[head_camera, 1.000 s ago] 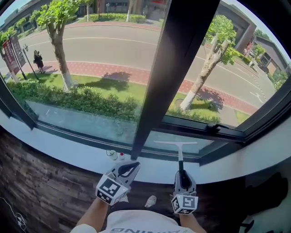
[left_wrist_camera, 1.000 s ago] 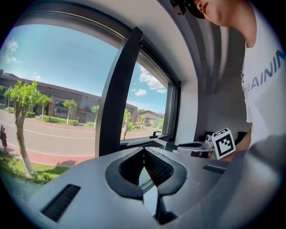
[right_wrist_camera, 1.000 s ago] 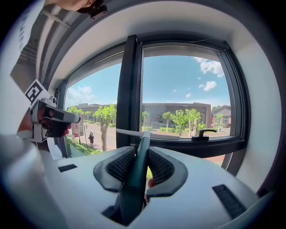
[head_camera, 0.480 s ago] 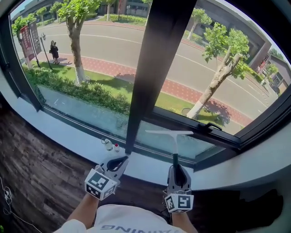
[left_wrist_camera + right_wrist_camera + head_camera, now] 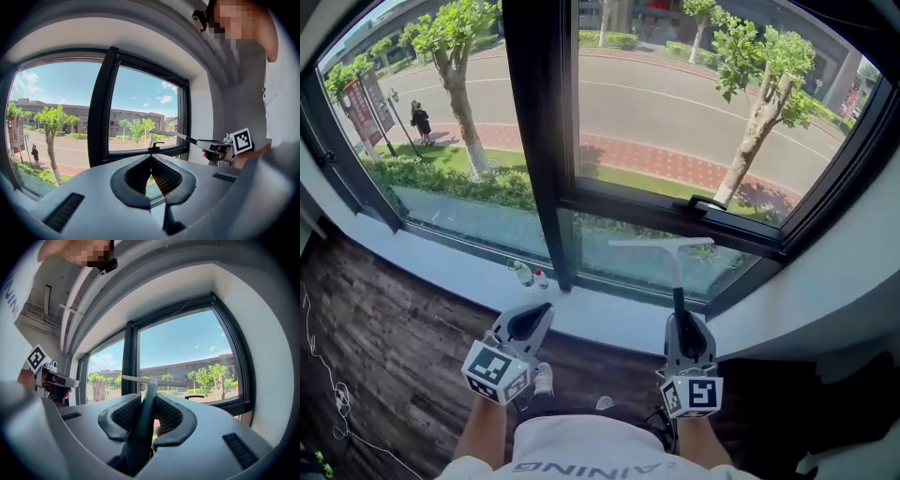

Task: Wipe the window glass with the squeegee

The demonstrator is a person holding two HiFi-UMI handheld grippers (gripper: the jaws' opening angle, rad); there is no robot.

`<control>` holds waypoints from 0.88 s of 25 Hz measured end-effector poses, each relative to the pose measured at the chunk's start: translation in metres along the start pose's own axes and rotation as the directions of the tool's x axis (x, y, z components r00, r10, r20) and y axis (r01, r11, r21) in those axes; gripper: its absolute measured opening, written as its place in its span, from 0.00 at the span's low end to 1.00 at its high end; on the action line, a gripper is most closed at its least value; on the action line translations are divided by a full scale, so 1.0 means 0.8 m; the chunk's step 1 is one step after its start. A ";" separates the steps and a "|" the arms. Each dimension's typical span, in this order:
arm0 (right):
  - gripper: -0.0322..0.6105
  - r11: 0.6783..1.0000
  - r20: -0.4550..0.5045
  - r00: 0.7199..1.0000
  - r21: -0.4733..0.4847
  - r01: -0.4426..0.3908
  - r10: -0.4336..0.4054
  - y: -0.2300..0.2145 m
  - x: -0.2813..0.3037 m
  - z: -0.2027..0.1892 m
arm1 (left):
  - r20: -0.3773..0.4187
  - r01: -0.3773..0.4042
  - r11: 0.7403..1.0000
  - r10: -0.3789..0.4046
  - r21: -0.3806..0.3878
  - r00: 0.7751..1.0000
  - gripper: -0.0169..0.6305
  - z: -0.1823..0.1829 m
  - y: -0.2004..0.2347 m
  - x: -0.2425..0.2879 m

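Right hand-held gripper (image 5: 683, 325) clamps the squeegee (image 5: 673, 267) handle, blade level before the lower window glass (image 5: 623, 255); left hand-held gripper (image 5: 531, 320) closed, empty, below it

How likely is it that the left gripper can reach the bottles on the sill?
Probably yes: the left gripper is empty, and the bottles stand just ahead on the sill with nothing between.
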State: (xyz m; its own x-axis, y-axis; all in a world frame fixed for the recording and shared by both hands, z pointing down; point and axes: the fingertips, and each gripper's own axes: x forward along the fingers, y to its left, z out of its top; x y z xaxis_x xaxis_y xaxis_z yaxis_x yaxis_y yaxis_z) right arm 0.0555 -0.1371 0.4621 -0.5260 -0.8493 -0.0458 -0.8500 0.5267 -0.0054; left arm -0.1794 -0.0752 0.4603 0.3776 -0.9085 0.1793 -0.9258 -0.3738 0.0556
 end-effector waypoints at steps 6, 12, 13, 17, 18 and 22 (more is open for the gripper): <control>0.21 0.999 0.017 0.999 0.023 0.049 -0.049 -0.021 -0.058 0.028 | 0.021 0.025 0.999 -0.025 0.031 0.999 0.05 0.017 -0.050 -0.026; 0.21 0.993 0.004 0.993 0.018 0.118 -0.118 -0.006 -0.083 0.047 | 0.037 0.071 0.995 -0.074 0.066 0.997 0.05 0.028 -0.053 -0.053; 0.21 0.992 0.001 0.992 0.015 0.128 -0.128 0.002 -0.090 0.050 | 0.037 0.077 0.994 -0.080 0.073 0.996 0.05 0.027 -0.053 -0.063; 0.21 0.987 -0.010 0.987 -0.013 0.162 -0.162 0.040 -0.111 0.061 | 0.035 0.120 0.990 -0.122 0.073 0.992 0.05 0.015 -0.044 -0.094; 0.21 0.985 -0.010 0.985 -0.017 0.172 -0.172 0.050 -0.117 0.063 | 0.035 0.131 0.989 -0.134 0.073 0.990 0.05 0.011 -0.042 -0.101; 0.21 0.976 -0.004 0.977 -0.021 0.215 -0.215 0.082 -0.143 0.059 | 0.043 0.159 0.985 -0.162 0.071 0.986 0.05 -0.001 -0.034 -0.124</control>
State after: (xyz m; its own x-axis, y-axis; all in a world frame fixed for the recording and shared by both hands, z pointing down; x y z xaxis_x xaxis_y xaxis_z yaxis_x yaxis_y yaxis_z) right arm 0.0614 -0.0037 0.4197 -0.3306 -0.9430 -0.0392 -0.9438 0.3306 0.0059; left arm -0.1914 0.0252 0.4420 0.5232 -0.8430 0.1252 -0.8505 -0.5258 0.0139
